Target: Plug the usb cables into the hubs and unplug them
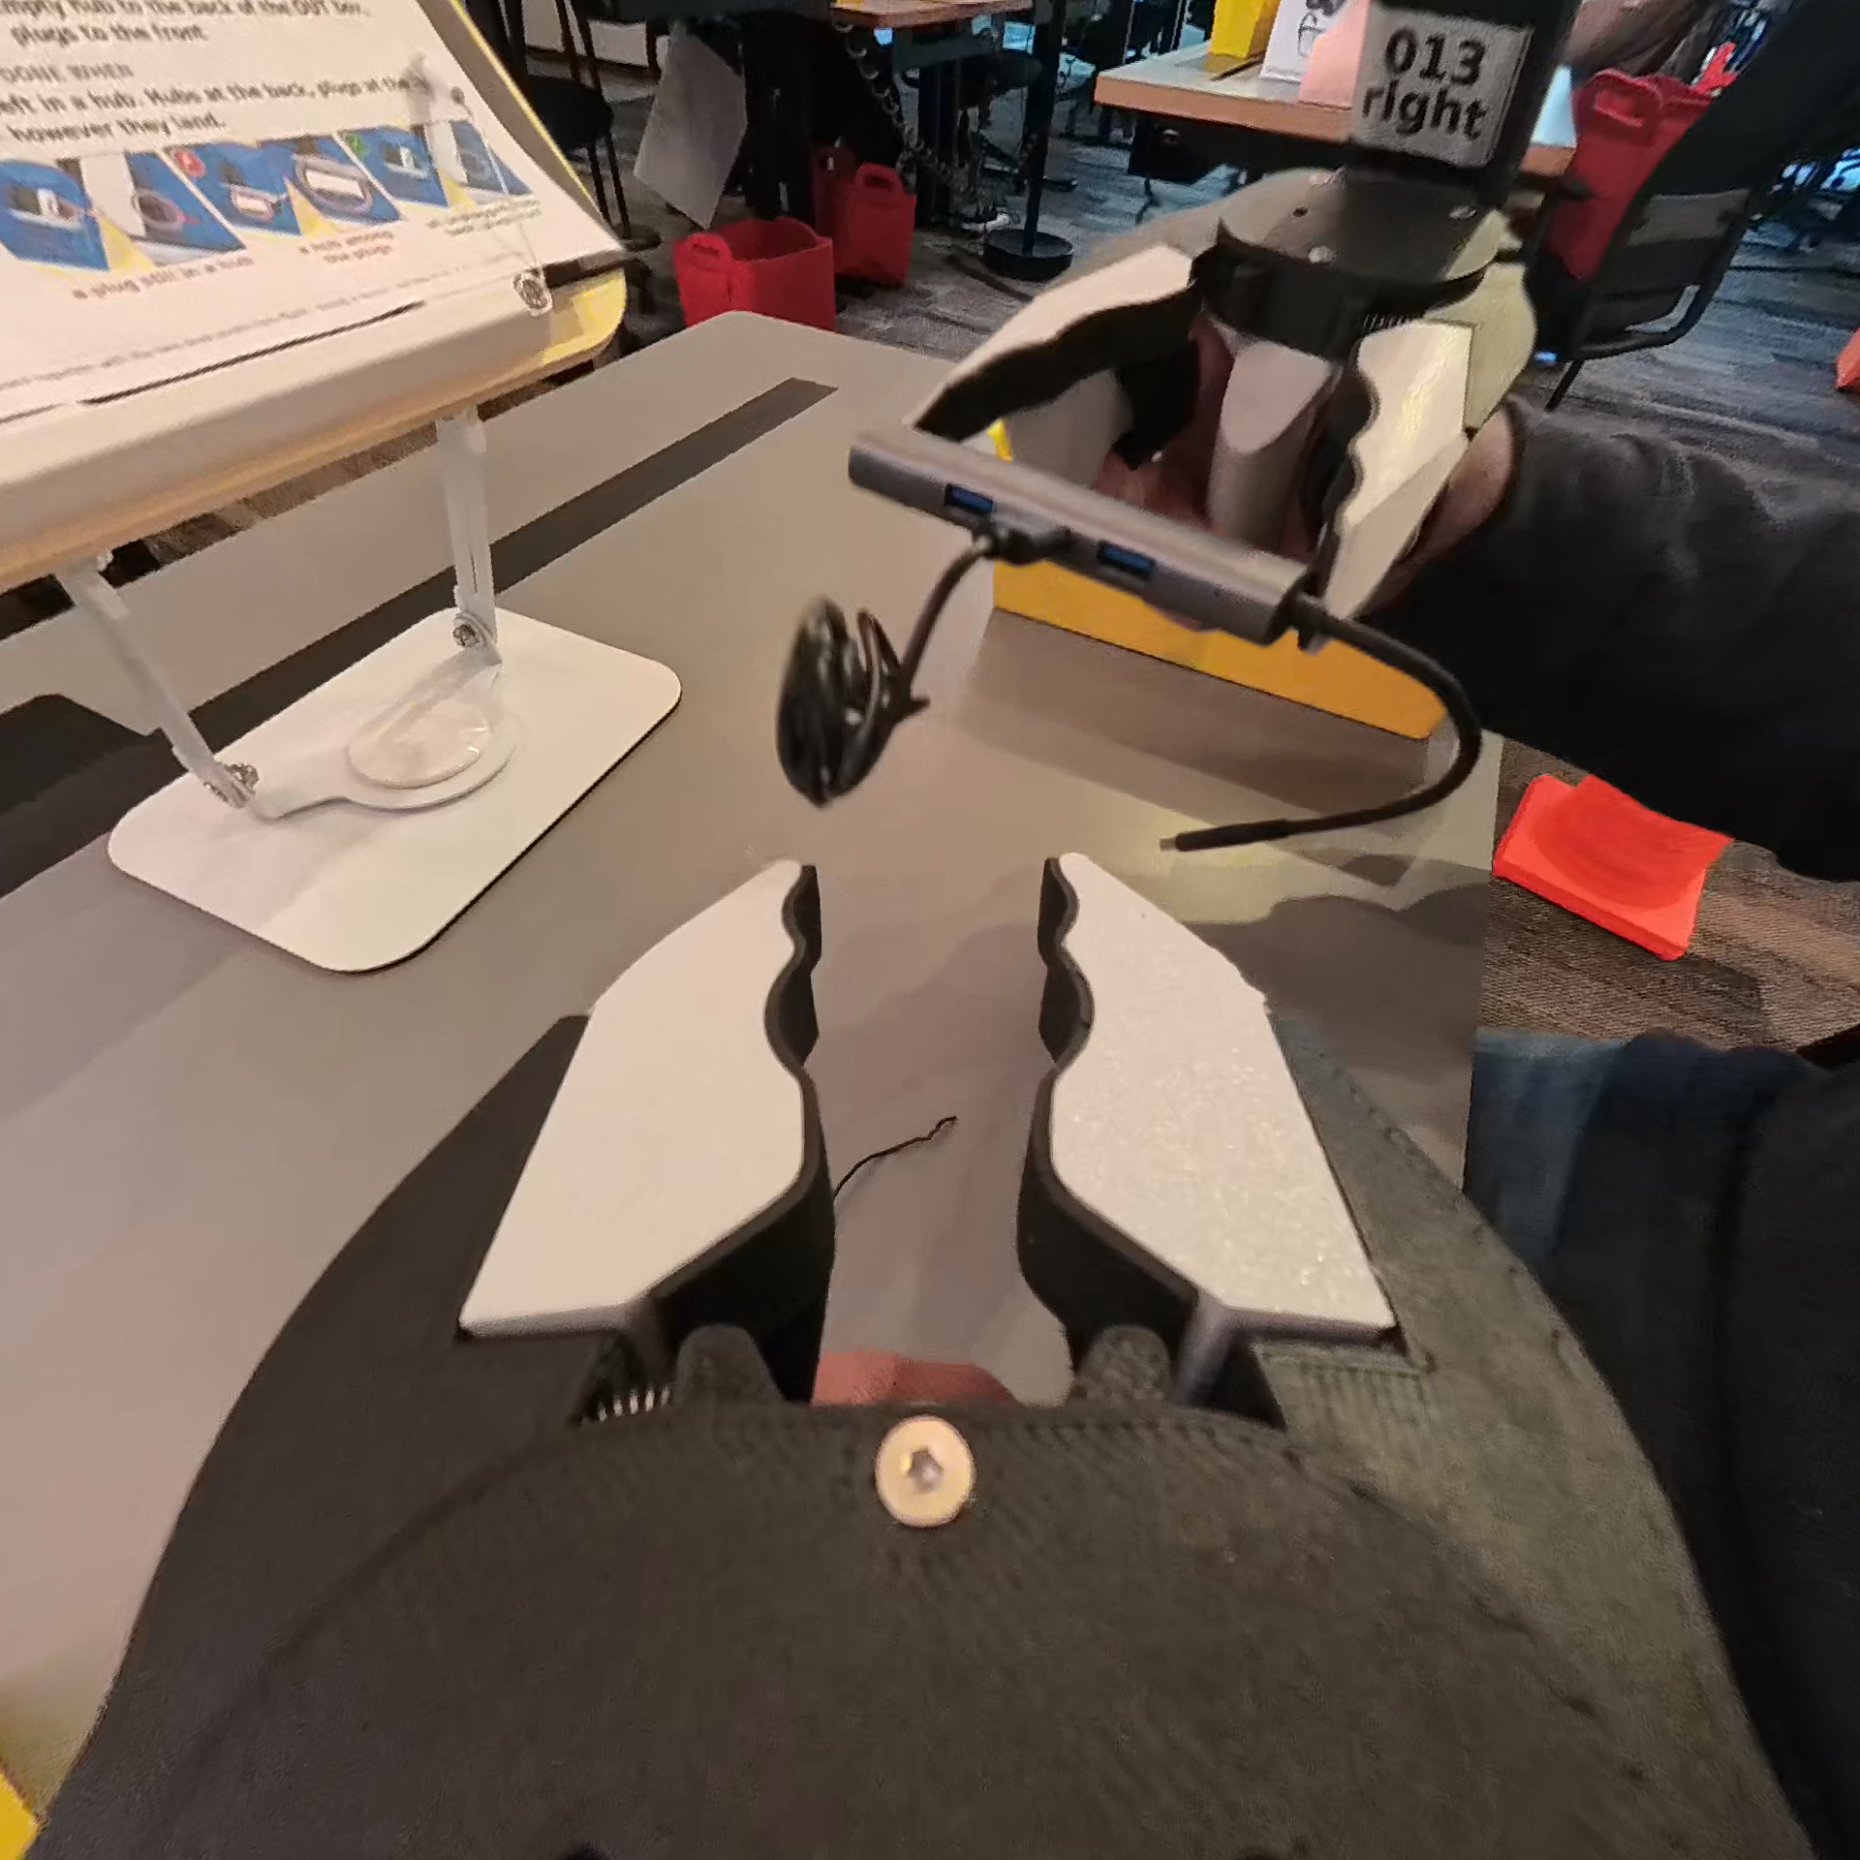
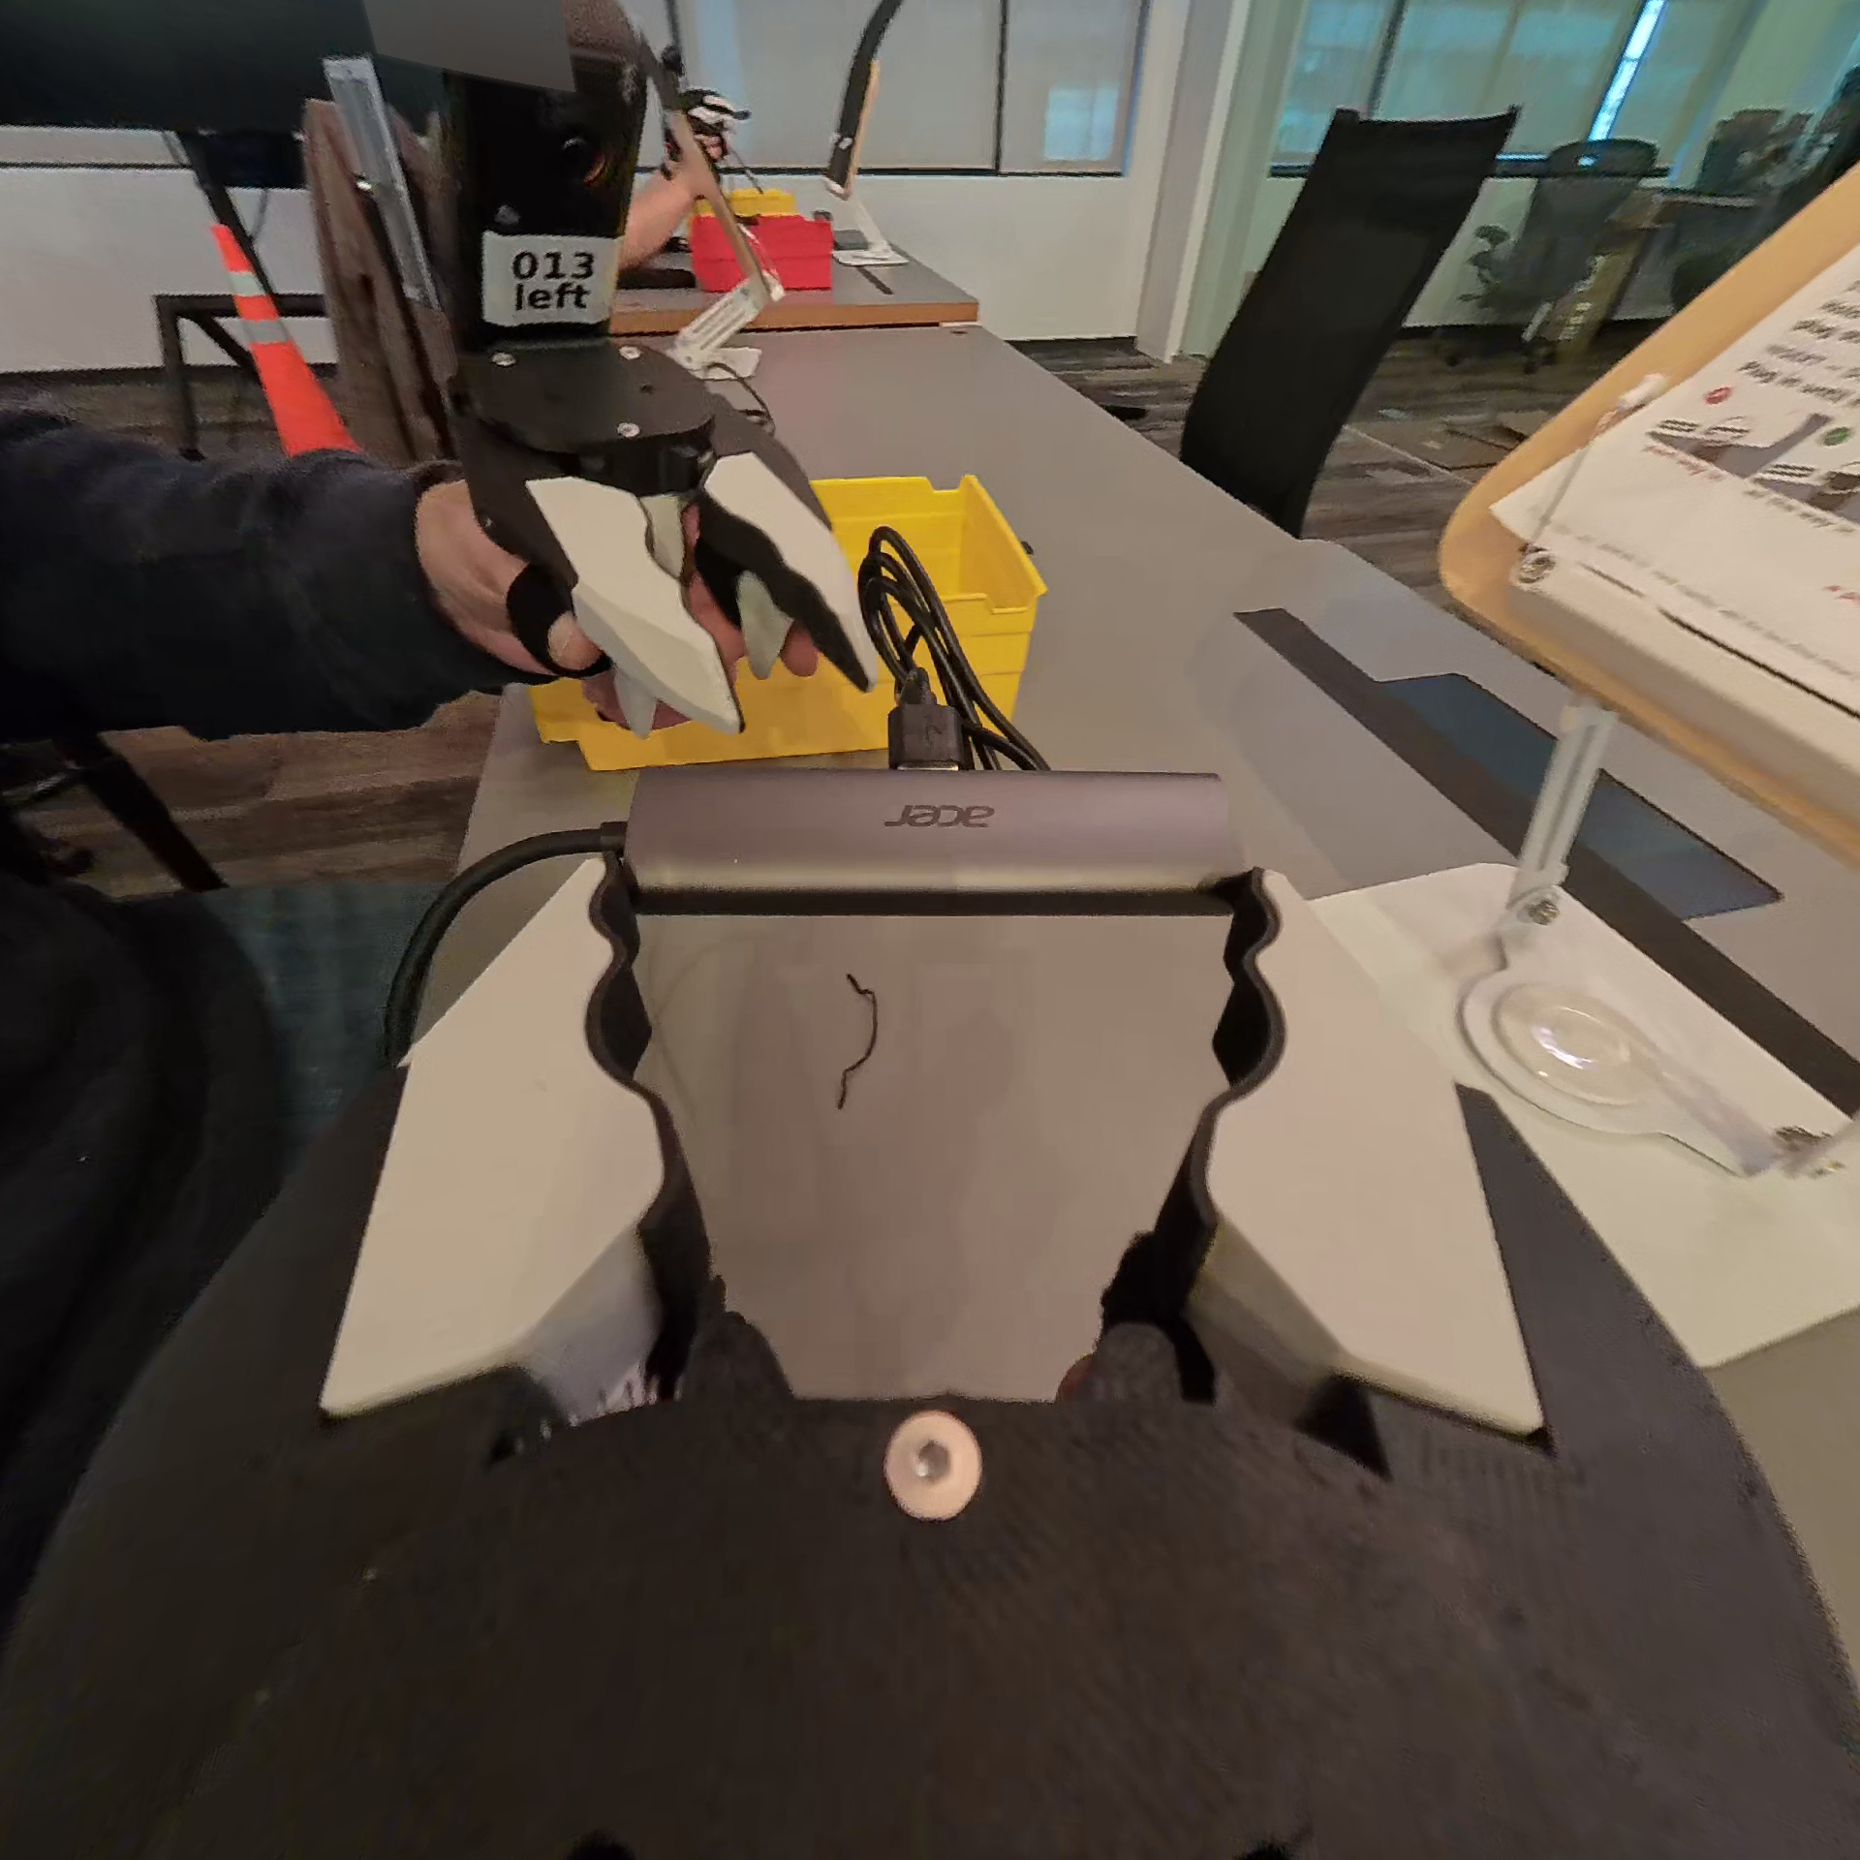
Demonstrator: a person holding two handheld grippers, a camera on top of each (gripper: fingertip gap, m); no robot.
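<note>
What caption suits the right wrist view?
Right gripper grips a grey hub with one cable plugged in.

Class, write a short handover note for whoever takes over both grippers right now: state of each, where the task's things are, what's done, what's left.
Right gripper: shut on the grey USB hub, held by its ends above the table.
Left gripper: open, empty, facing the hub.
Black USB cable: plugged into a middle port, its coiled bundle hanging free. The hub's own lead dangles.
Yellow bin sits behind.
Done: plug in.
Left: probably grip the plug with the left jaws and unplug.
</note>
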